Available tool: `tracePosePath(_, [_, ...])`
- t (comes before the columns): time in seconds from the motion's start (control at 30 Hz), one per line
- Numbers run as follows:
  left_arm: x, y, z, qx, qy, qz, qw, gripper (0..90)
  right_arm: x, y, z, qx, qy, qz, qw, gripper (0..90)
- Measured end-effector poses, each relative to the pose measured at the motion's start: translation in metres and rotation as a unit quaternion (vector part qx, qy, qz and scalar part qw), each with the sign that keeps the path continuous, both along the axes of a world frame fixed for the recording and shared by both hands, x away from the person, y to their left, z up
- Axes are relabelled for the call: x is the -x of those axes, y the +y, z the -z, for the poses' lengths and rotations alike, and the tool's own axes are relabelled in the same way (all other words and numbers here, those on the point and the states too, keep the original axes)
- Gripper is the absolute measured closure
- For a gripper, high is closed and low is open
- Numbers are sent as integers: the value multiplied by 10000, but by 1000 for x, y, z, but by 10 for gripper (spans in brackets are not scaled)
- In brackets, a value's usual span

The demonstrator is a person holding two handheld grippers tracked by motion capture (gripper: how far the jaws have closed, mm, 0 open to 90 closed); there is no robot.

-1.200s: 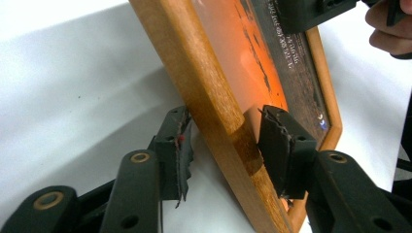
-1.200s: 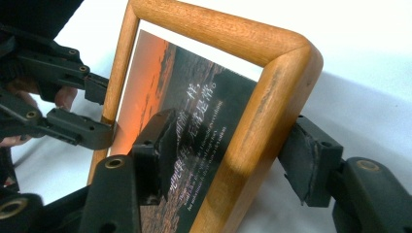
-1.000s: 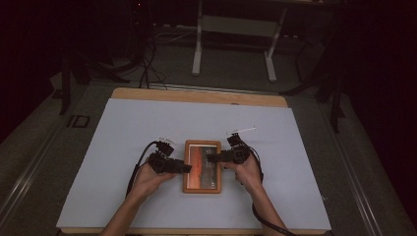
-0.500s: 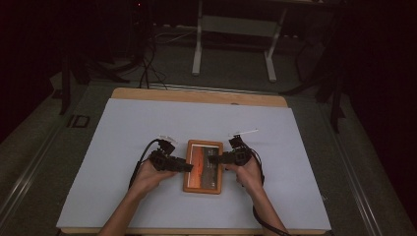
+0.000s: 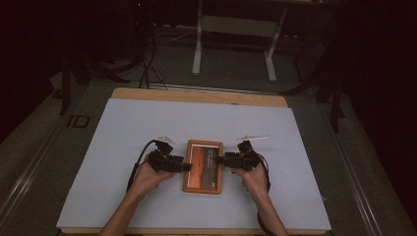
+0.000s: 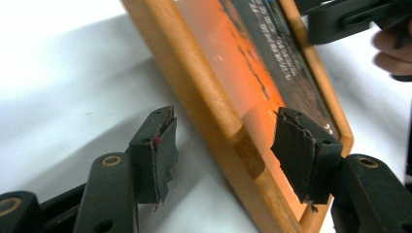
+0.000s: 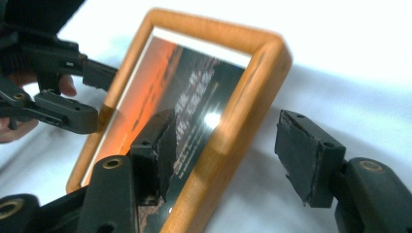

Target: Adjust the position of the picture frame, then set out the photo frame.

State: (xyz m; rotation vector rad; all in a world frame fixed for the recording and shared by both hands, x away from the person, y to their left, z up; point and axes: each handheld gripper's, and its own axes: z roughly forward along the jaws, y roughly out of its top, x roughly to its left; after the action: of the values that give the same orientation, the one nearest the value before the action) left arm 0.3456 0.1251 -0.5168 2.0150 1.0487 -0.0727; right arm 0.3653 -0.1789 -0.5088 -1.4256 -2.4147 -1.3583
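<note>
The high view is dim, with the room around the table (image 5: 123, 147) almost black and only the pale table top lit up. The two gripper views are much brighter: the white table top looks washed out, a small bright spot of glare sits on the glass of the picture frame (image 7: 213, 119), and soft grey shadows lie under the frame and the jaws. In the right gripper view the far corner of the frame looks a little blurry, and in both close views the far things are soft.
</note>
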Motion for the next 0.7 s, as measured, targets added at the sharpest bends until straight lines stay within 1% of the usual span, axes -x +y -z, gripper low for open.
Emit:
tracePosePath(0.03, [2,1,-3,-22,-76,-71,9999,416,1,-2,-3,-29,-72,23,10000,400])
tracePosePath(0.07, [6,4,-7,-50,-240,-183,9995,415,2,-3,-5,-61,-145,37,9999,399])
tracePosePath(0.1, [6,4,-7,-50,-240,-183,9995,416,2,-3,-5,-61,-145,37,9999,399])
tracePosePath(0.13, [8,5,-9,-69,-318,-237,9992,416,3,-3,-10,1,-313,69,9995,400])
tracePosePath(0.17, [11,6,-12,-111,-427,-290,9986,416,4,-2,-12,42,-382,79,9992,400])
tracePosePath(0.2, [14,7,-14,-164,-564,-362,9976,416,4,-1,-14,110,-480,72,9988,399])
tracePosePath(0.23, [17,9,-16,-275,-772,-453,9956,416,5,0,-16,202,-569,71,9982,401])
tracePosePath(0.27, [17,9,-16,-275,-772,-453,9956,422,5,0,-16,202,-569,71,9982,401])
tracePosePath(0.3, [20,11,-16,-334,-912,-529,9939,422,6,3,-17,322,-671,37,9972,402])
tracePosePath(0.37, [22,13,-15,-319,-970,-584,9931,426,8,8,-19,627,-905,-17,9939,398])
tracePosePath(0.43, [23,16,-15,-289,-993,-622,9927,427,8,9,-20,667,-944,-33,9933,400])
tracePosePath(0.47, [23,17,-14,-234,-981,-645,9928,427,9,11,-21,747,-1004,-66,9921,407])
tracePosePath(0.53, [25,19,-14,-206,-1004,-702,9922,427,10,14,-22,923,-1162,-96,9889,437])
tracePosePath(0.6, [27,20,-14,-184,-1044,-755,9915,428,12,18,-23,1098,-1381,-56,9843,500])
tracePosePath(0.63, [28,20,-15,-189,-1107,-782,9906,429,12,19,-24,1111,-1451,-42,9832,548])
tracePosePath(0.7, [33,20,-18,-191,-1299,-843,9878,440,13,21,-25,1111,-1561,-30,9815,629])
